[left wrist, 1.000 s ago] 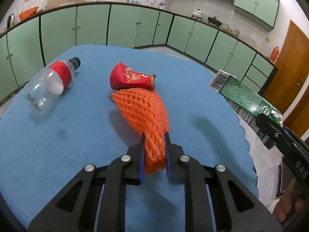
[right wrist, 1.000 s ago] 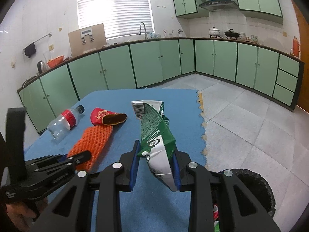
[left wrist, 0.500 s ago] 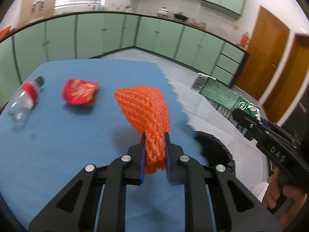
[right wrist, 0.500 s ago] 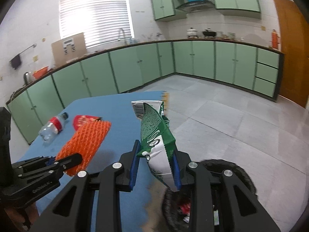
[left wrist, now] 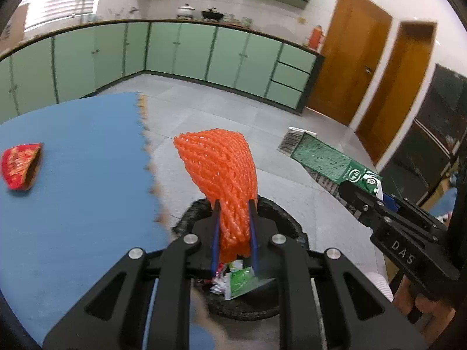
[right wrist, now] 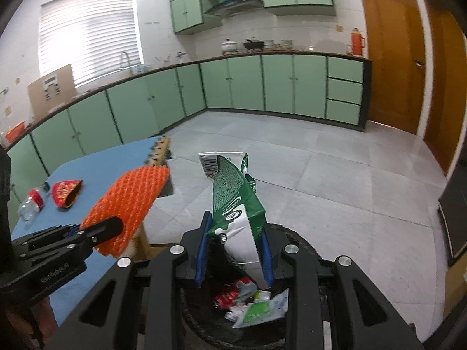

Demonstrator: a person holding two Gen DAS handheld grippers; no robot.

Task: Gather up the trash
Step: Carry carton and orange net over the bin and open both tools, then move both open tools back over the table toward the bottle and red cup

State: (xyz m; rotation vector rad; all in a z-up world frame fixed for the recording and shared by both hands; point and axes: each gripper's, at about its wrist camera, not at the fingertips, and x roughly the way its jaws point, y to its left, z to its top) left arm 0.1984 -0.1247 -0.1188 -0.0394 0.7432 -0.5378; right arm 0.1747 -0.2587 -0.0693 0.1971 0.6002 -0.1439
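Note:
My left gripper (left wrist: 233, 227) is shut on an orange foam fruit net (left wrist: 221, 169) and holds it over the black trash bin (left wrist: 280, 213) on the floor beside the table. My right gripper (right wrist: 235, 248) is shut on a flattened green and white carton (right wrist: 233, 192) and holds it above the same bin (right wrist: 303, 245), which holds several wrappers (right wrist: 256, 303). The net (right wrist: 128, 198) and left gripper (right wrist: 102, 227) show at the left of the right wrist view. The carton (left wrist: 324, 160) and right gripper (left wrist: 362, 201) show at the right of the left wrist view.
A red pouch (left wrist: 20, 164) lies on the blue table (left wrist: 73, 204). In the right wrist view the pouch (right wrist: 65, 192) and a clear bottle with a red label (right wrist: 30, 202) lie on the table (right wrist: 96, 160). Green cabinets line the walls. Grey floor tiles surround the bin.
Both grippers have swung right, off the table and over the trash bin, carrying the net and the carton. The bin has come into view beneath both.

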